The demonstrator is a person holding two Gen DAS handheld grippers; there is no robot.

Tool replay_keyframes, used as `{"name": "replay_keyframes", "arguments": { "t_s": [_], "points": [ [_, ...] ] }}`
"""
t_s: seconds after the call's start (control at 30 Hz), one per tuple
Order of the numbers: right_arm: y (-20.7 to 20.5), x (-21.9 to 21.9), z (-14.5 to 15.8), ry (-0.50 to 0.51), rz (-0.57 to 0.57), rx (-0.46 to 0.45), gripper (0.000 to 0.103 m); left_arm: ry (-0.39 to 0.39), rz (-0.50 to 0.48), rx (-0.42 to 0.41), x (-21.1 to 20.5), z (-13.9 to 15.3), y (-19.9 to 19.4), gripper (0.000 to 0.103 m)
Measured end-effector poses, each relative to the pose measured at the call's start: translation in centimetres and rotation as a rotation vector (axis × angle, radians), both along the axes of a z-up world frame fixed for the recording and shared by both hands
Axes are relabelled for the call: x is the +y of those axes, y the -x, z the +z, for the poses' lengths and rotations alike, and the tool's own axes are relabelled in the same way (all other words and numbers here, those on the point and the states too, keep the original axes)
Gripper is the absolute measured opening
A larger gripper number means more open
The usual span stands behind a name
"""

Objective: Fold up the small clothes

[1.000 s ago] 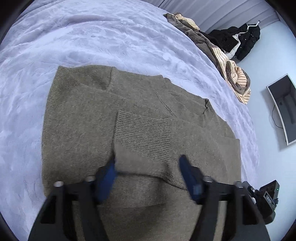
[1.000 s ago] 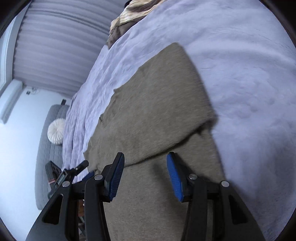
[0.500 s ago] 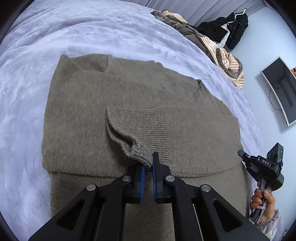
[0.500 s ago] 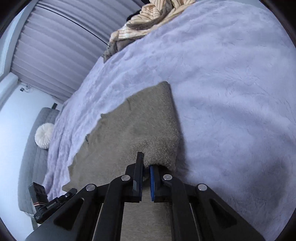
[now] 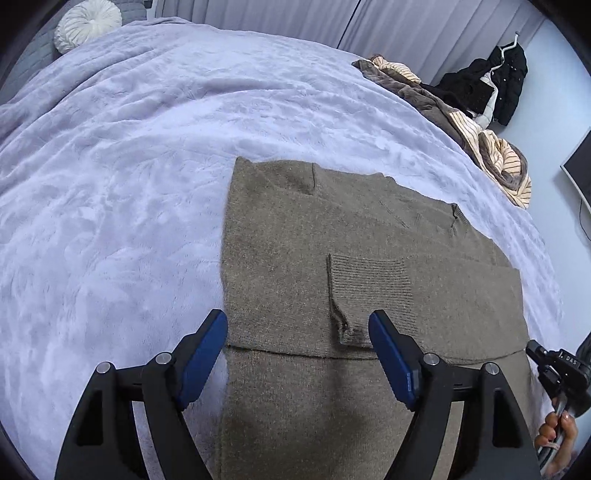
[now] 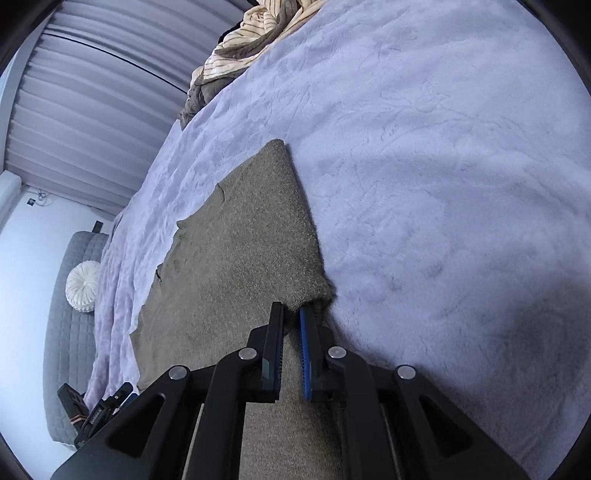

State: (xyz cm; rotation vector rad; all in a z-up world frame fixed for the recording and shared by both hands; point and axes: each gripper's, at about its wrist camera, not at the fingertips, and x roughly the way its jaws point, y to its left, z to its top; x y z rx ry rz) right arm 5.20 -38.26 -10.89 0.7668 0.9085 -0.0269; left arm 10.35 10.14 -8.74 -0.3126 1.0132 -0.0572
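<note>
Nearest the left wrist camera, the left tool (image 5: 299, 328) stands wide, its jaws having just opened, with nothing pinched between the blue pads (image 5: 391, 354); the ribbed cuff (image 5: 369, 288) lies loose on the knit just ahead of them. At the right wrist camera, the right tool (image 6: 291, 314) is drawn almost together on the near corner of the folded flap, a lip of knit caught between its jaws. The olive-brown sweater (image 5: 314, 229) lies flat on the lavender plush bedspread (image 5: 129, 166), sleeves laid across the body and the lower part running under the tools. It looks soft, limp and fairly thick, light enough to lift by an edge but likely to sag and stretch, and the plush beneath may drag at it. Corners of the fold and the firmer ribbed cuff or hem seem the best places to take hold, one tool on each side. Farther off, a striped heap of clothes (image 5: 491, 147) sits at the bed's edge, then a black jacket (image 5: 506, 74) on a hanger, and a round white cushion (image 5: 86, 22).
</note>
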Motion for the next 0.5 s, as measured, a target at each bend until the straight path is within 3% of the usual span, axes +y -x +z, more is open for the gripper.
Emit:
{"name": "replay_keyframes", "arguments": {
  "t_s": [0.13,0.23,0.3,0.4,0.5],
  "points": [
    [-0.4,1.0,2.9,0.115,0.006,-0.057,0.012,-0.015,-0.032,-0.005,-1.9,0.3,-0.8,0.079],
    [-1.7,2.4,3.6,0.178,0.068,-0.06,0.012,-0.083,-0.029,0.025,-3.1,-0.8,-1.5,0.08],
    [-2.7,3.4,2.7,0.232,0.108,-0.023,0.012,-0.121,-0.035,0.058,-3.4,-2.2,-1.8,0.08],
    [-3.1,3.9,-0.1,0.259,0.131,0.055,0.009,-0.117,-0.058,0.026,-3.1,-2.6,-1.2,0.08],
    [-2.5,3.7,-0.6,0.252,0.122,0.019,0.009,-0.115,-0.083,0.023,-2.9,-2.5,-1.0,0.08]
  ]
}}
